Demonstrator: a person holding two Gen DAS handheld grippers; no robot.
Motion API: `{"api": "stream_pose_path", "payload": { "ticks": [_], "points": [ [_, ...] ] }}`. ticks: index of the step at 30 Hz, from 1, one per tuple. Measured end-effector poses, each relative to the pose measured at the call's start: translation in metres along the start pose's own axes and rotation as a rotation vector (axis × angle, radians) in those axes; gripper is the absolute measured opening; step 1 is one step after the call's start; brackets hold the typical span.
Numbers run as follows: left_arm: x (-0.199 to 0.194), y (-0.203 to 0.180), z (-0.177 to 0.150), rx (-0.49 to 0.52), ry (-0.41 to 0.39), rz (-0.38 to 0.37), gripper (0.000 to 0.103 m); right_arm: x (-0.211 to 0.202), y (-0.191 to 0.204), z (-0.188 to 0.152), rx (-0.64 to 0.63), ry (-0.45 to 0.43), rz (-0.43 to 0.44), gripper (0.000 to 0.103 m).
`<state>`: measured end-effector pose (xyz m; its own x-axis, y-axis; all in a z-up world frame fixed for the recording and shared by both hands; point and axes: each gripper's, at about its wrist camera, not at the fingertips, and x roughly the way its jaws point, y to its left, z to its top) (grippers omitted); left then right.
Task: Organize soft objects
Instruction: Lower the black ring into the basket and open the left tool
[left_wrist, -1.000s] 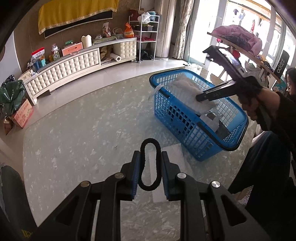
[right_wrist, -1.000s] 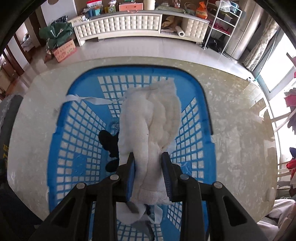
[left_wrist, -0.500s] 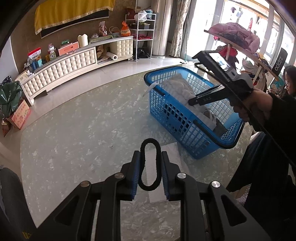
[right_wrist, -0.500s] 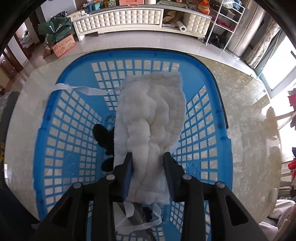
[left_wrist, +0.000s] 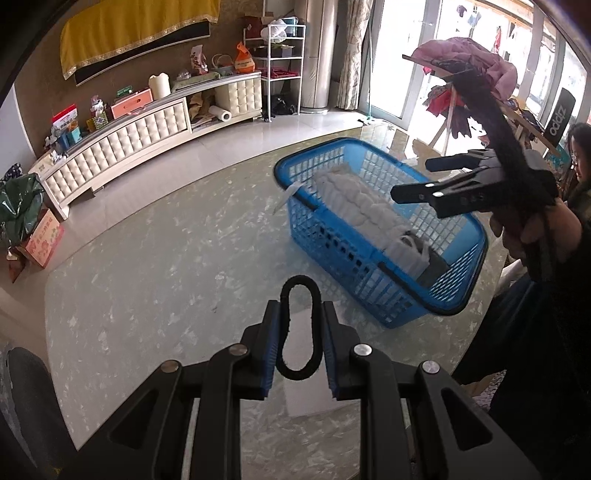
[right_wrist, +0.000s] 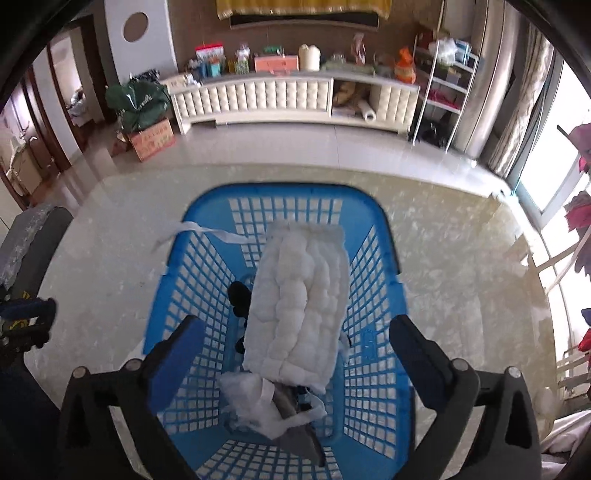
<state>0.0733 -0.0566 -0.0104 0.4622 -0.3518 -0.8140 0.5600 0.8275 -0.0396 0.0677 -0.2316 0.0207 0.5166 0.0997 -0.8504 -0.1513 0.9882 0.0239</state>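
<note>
From the left wrist view, the left gripper (left_wrist: 300, 341) is clamped on a black elastic hair-band loop (left_wrist: 298, 331), held above the pale marble-patterned table top (left_wrist: 155, 266). By the look of it this loop is not yet sorted. The blue plastic lattice basket (left_wrist: 436, 306) stands toward the table's far right edge, well apart from the loop. The right gripper (left_wrist: 410, 177) hangs above the basket, jaws apart, in a person's hand (left_wrist: 532, 229). A flat white sheet (left_wrist: 306, 391) lies on the table under the left jaws.

From the right wrist view, the right gripper (right_wrist: 295, 354) has its jaws opening wide, nothing pressed between them. The white quilted padded cloth (right_wrist: 299, 314) lies lengthwise inside the basket (right_wrist: 373, 369), so that piece seems done. Under it are a crumpled white fabric piece with straps (right_wrist: 255, 402) and dark items I cannot identify. A white ribbon strap (right_wrist: 199, 230) trails over the basket's far left rim. Nothing seems to block the basket's open top.
</note>
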Motion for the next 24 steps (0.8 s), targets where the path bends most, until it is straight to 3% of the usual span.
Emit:
{"api": "stream_pose_path", "payload": {
  "ticks": [5, 15, 24],
  "points": [
    [-0.002, -0.025, 0.012, 0.045, -0.002, -0.006, 0.02, -0.016, -0.011, -0.022, -0.012, -0.052, 0.049, 0.103],
    [0.012, -0.075, 0.038, 0.105, 0.021, -0.043, 0.02, -0.04, -0.032, -0.048, -0.019, -0.112, 0.019, 0.103],
    [0.053, -0.112, 0.057, 0.182, 0.084, -0.073, 0.02, -0.037, -0.06, -0.057, 0.042, -0.114, 0.026, 0.103]
  ]
}}
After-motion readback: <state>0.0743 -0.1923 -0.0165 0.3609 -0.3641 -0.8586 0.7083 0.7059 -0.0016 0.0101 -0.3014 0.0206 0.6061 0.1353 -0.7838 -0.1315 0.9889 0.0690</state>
